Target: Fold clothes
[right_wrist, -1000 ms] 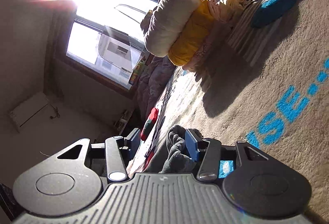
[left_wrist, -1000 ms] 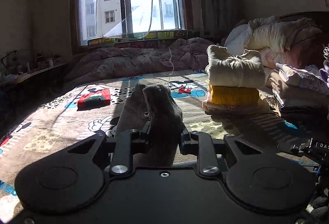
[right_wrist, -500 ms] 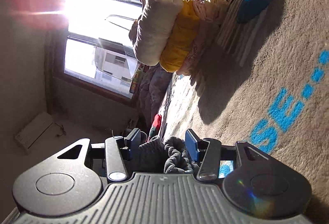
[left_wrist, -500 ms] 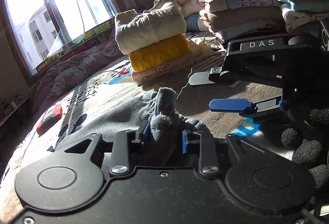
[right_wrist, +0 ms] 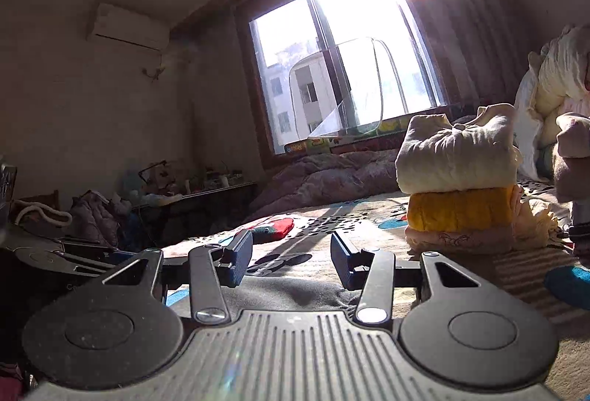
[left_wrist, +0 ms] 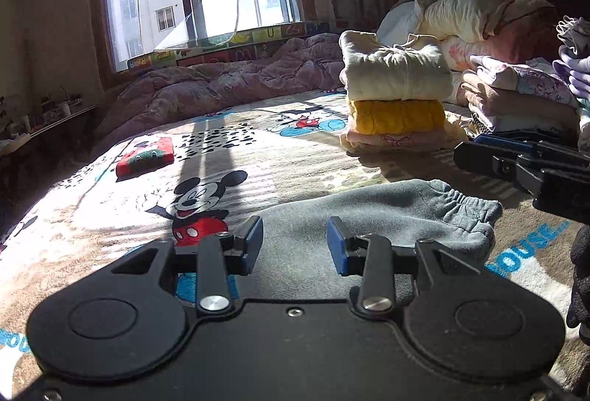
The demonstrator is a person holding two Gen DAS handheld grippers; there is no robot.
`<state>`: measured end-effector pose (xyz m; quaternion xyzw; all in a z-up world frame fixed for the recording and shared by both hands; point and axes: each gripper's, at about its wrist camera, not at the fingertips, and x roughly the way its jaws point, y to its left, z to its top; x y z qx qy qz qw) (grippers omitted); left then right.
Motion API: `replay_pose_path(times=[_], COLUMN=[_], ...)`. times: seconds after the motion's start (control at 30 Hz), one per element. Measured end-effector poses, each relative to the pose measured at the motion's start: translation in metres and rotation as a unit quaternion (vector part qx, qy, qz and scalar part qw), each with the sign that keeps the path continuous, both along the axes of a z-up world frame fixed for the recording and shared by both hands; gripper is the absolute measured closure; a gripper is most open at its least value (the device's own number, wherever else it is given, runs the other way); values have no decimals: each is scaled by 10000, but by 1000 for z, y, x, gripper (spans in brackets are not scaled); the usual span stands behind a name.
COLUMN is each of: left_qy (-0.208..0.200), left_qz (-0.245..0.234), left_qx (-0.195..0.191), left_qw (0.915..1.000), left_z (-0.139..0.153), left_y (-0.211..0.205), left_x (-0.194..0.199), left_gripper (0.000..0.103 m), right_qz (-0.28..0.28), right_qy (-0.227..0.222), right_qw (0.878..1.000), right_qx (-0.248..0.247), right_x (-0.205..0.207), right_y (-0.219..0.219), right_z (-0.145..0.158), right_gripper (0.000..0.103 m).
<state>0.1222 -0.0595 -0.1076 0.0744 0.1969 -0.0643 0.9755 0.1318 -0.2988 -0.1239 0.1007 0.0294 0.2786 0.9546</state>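
Observation:
A grey fleece garment [left_wrist: 368, 216] with an elastic waistband lies flat and folded on the Mickey Mouse blanket [left_wrist: 221, 150]. My left gripper [left_wrist: 295, 242] is open and empty just above its near edge. My right gripper [right_wrist: 291, 259] is open and empty too, low over the same grey garment [right_wrist: 287, 292]. The right gripper also shows at the right edge of the left wrist view [left_wrist: 523, 161], beyond the waistband.
A stack of folded clothes, cream on yellow on pink [left_wrist: 394, 98], stands behind the garment; it also shows in the right wrist view [right_wrist: 461, 187]. More folded piles [left_wrist: 523, 95] sit at far right. A small red folded item [left_wrist: 145, 157] lies left. A rumpled quilt [left_wrist: 221, 84] lines the window side.
Both grippers have let go of the grey garment and opened. The garment now lies flat on the blanket. The right gripper has turned from rolled sideways to level.

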Motion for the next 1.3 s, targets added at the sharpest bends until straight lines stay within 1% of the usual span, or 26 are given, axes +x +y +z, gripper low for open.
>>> replay_pose_path(times=[0.03,0.1,0.13,0.17,0.2,0.3,0.4,0.43,0.47,0.57,0.6,0.63,0.67,0.7,0.73,0.77,0.8,0.83,0.93,1.0,1.1,1.13,1.17,1.23,1.27,1.3], left_qy=[100,537,688,691,664,582,515,493,327,299,302,306,540,829,1247,1297,1313,1344,1391,1456,921,827,765,915,1024,1139], left_qz=[-62,-154,-129,-119,-118,-113,-228,-269,-256,-284,-295,-307,-451,-626,-808,-906,-901,-877,-881,-826,-558,-422,-274,26,199,372], left_qx=[-78,-82,-39,-2,31,131,184,201,209,142,117,93,45,-8,161,505,644,727,890,733,389,189,-15,-706,-1097,-1527], left_qw=[9999,9984,9975,9975,9977,9982,9982,9982,9989,9991,9990,9990,9975,9946,9888,9861,9851,9844,9823,9832,9934,9955,9967,9933,9885,9810], left_z=[-9,-39,-54,-57,-58,-61,-34,-24,-15,-8,-6,-4,-10,-19,-34,-45,-47,-46,-46,-39,-14,-10,-8,-11,-13,-16], left_y=[0,-4,-7,-9,-11,-17,-11,-8,-5,2,5,7,4,0,-8,-17,-22,-25,-29,-23,-13,-5,3,29,44,60], left_x=[4,12,16,17,18,20,19,19,19,43,51,60,70,80,89,91,92,93,93,92,60,48,36,18,11,3], left_gripper=[66,66,66,66,65,64,64,63,62,61,61,60,59,51,43,42,41,40,40,40,40,37,37,36,36,36], right_qz=[-35,-121,-176,-233,-206,-177,-117,-141,-167,-195,-184,-277,-355,-432,-508,-488,-459,-431,-398,-334,-393,-437,-501,-610,-650,-645], right_qy=[191,610,953,1306,1341,1371,1370,1250,1124,695,586,541,639,750,860,975,1090,1206,1272,1266,1160,1127,1267,1629,1839,2002], right_qw=[9996,9961,9918,9858,9861,9852,9883,9900,9916,9949,9950,9925,9890,9847,9796,9790,9787,9782,9787,9817,9868,9881,9881,9846,9807,9770], right_qx=[-212,-632,-833,-1031,-958,-1015,-657,-638,-627,-699,-791,-1057,-1289,-1516,-1741,-1720,-1677,-1634,-1560,-1383,-1059,-947,-720,-190,108,345], right_x=[7,23,33,43,44,39,31,28,25,16,15,15,17,20,23,27,32,36,38,35,21,15,11,5,3,3], right_y=[7,21,22,22,20,22,11,10,9,14,19,27,32,37,42,41,39,37,33,29,17,13,5,-13,-21,-27], right_z=[-5,-17,-26,-36,-41,-43,-43,-39,-36,-25,-23,-22,-26,-30,-34,-36,-39,-41,-43,-44,-38,-36,-35,-37,-39,-40], right_gripper=[58,59,59,63,64,67,74,72,70,70,70,70,70,70,70,70,70,70,70,70,68,61,46,25,24,24])
